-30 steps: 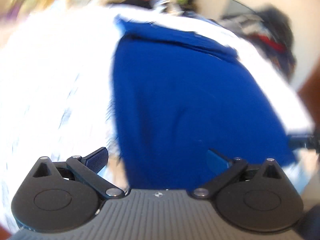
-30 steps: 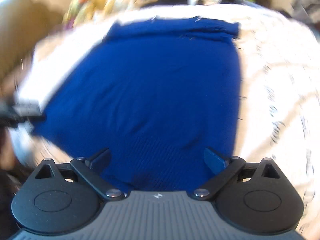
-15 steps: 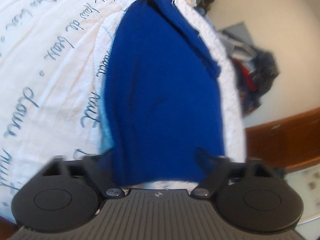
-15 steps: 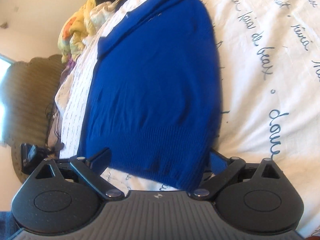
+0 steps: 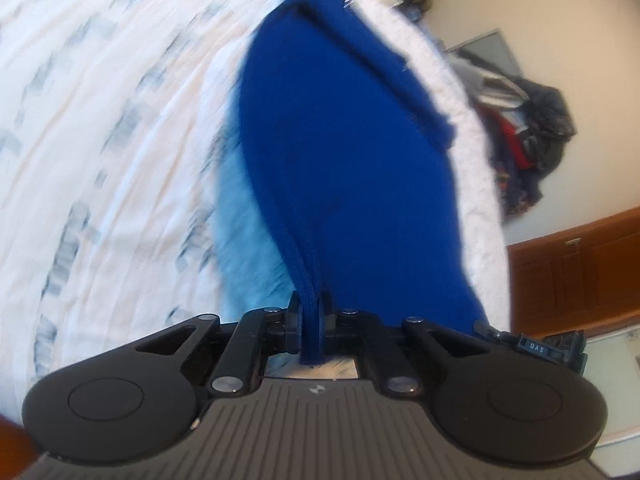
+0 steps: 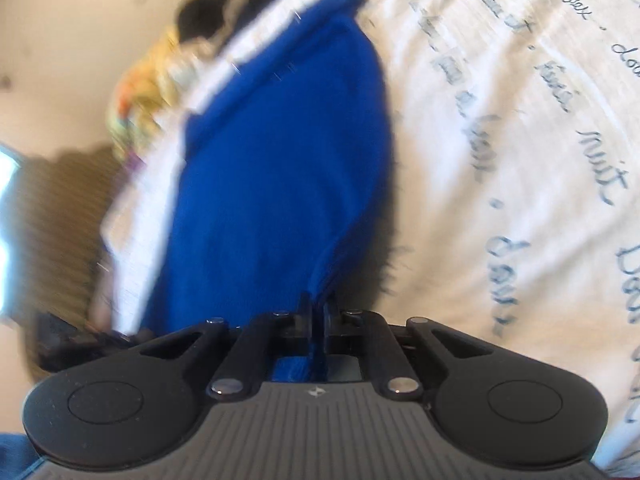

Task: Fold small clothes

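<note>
A royal blue knit sweater (image 5: 344, 152) lies on a white bedcover with handwritten script (image 5: 100, 140). My left gripper (image 5: 311, 312) is shut on the ribbed hem at the sweater's near left corner, and the cloth rises to it in a ridge. My right gripper (image 6: 317, 316) is shut on the hem of the same sweater (image 6: 280, 168) at the near right corner. The right gripper's tip also shows at the right edge of the left wrist view (image 5: 536, 346). Both views are motion-blurred.
The bedcover (image 6: 520, 140) spreads wide to the right. A pile of dark clothes (image 5: 528, 132) stands by the wall, with a wooden cabinet (image 5: 580, 272) below it. Yellow and orange clothes (image 6: 148, 92) are heaped beyond the bed's far edge. A brown headboard (image 6: 60, 220) stands at left.
Both grippers went from open, straddling the sweater's near hem, to shut on its two corners. The hem now lifts off the bedcover at each grip.
</note>
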A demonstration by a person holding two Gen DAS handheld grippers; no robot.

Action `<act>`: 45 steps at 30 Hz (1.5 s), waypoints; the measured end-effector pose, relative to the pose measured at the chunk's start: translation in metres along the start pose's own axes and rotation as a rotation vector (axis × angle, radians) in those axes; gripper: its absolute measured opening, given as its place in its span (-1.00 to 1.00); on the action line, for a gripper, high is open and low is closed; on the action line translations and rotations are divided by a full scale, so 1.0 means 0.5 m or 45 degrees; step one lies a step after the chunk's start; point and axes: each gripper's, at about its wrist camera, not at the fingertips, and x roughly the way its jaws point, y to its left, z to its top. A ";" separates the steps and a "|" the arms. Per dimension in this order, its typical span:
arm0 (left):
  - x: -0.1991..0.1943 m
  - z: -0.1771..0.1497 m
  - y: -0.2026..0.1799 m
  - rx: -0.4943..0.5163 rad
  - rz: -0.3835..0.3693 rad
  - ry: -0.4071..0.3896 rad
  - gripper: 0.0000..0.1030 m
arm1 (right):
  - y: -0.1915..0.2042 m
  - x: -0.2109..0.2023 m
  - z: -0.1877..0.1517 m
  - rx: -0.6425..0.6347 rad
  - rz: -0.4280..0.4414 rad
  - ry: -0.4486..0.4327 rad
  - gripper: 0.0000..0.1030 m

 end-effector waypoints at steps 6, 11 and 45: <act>-0.011 0.143 -0.085 0.146 -0.129 -0.190 -0.89 | 0.036 -0.012 0.102 -0.015 0.227 -0.160 -0.91; 0.060 0.347 -0.130 0.172 -0.104 -0.351 -0.89 | 0.043 0.061 0.293 -0.041 0.322 -0.308 -0.91; 0.193 0.367 0.001 0.096 0.197 -0.371 0.90 | 0.009 0.250 0.404 -0.136 -0.210 -0.232 0.58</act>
